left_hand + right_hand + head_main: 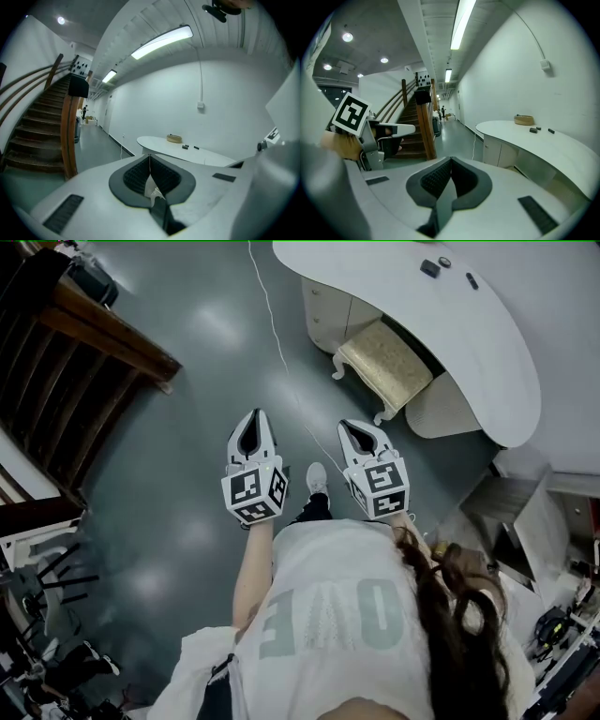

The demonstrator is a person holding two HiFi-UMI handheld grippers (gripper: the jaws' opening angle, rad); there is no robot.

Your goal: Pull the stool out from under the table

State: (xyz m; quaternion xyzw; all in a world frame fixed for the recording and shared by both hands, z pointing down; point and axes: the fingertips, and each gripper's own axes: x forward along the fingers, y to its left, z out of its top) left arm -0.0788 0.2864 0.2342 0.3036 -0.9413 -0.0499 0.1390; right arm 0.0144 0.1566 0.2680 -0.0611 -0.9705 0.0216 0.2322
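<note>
The stool (386,364) stood partly under the desk (487,343), well ahead of both grippers. The left gripper (254,420) and right gripper (355,427) kept their jaws closed together.

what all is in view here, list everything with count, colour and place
table: one, white, curved, upper right
stool: one, gold seat, white legs, partly under the table
small items: three, dark, on the table top
shallow round container: one, tan, on the table's far end
staircase: one, dark wood, left
cable: one, white, on the grey floor
left tool: one, white, shut, empty
right tool: one, white, shut, empty
shoe: one, white, between the two tools
</note>
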